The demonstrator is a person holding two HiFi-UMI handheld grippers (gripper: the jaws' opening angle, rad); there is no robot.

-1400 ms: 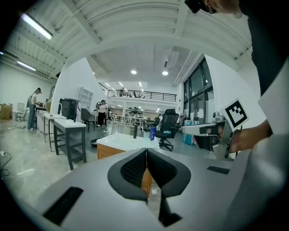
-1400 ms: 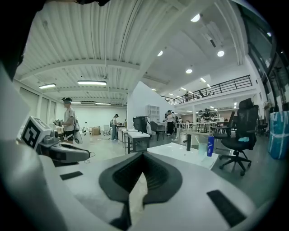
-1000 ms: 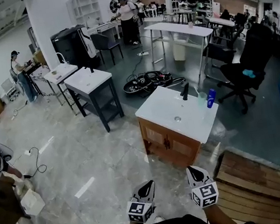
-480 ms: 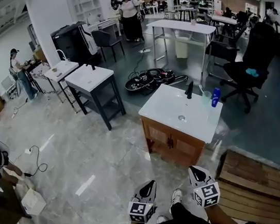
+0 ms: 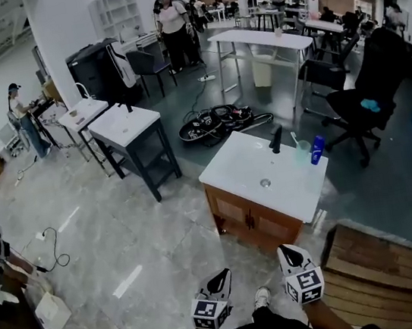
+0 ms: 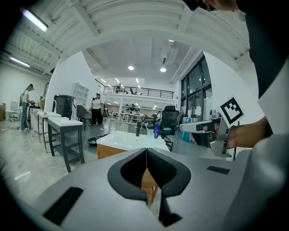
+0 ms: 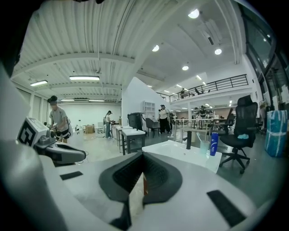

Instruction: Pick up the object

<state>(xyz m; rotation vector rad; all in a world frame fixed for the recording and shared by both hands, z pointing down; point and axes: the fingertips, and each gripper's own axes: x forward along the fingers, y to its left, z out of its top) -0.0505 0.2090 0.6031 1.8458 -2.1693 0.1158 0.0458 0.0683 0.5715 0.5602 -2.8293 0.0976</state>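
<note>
Left gripper [image 5: 217, 279] and right gripper [image 5: 287, 253]: both closed, nothing between the jaws. They sit side by side at bottom centre of the head view, over the floor. Blue bottle [image 5: 315, 149] stands upright at the right edge of the white tabletop [image 5: 241, 168], mid-frame, just beside a cup [image 5: 301, 150] and well apart from both grippers.

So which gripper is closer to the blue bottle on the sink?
Right. In the head view the right gripper is below the bottle, slightly left; the left gripper is farther left. Neither is near it.
</note>
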